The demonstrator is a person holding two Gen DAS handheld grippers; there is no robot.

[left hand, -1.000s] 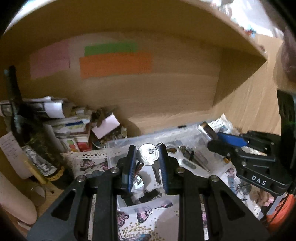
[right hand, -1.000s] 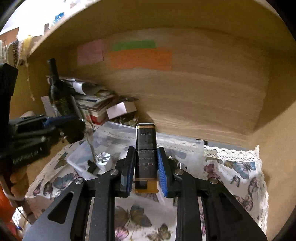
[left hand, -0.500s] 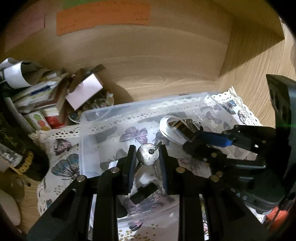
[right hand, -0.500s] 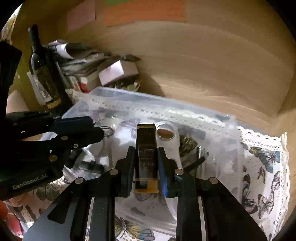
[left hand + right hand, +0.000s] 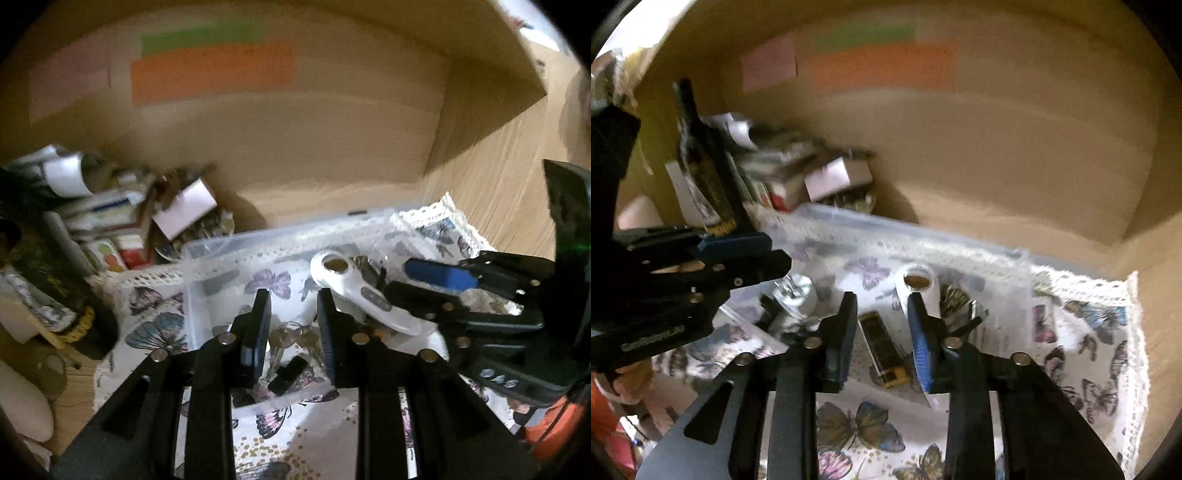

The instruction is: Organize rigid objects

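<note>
A clear plastic box (image 5: 207, 251) stands on a butterfly cloth inside a wooden shelf. My left gripper (image 5: 291, 317) is open above its near side; a bunch of keys (image 5: 295, 339) lies in the box below it, next to a small black piece (image 5: 288, 373). My right gripper (image 5: 882, 325) is open over the box; the black and gold lighter (image 5: 882, 347) lies in the box between its fingers. A white opener (image 5: 351, 291) lies in the box; it also shows in the right wrist view (image 5: 919, 284). Each gripper shows in the other's view, the right (image 5: 436, 284) and the left (image 5: 753, 254).
A dark wine bottle (image 5: 701, 162) stands at the left of the shelf beside a pile of papers and small boxes (image 5: 122, 221). A dish of coins (image 5: 210, 229) sits behind the box. The butterfly cloth (image 5: 1086, 354) covers the shelf floor to the right. Coloured notes (image 5: 210, 70) hang on the back wall.
Both grippers opened. The keys dropped from the left gripper into the box, and the lighter dropped from the right gripper into the box. Both grippers lifted back a little.
</note>
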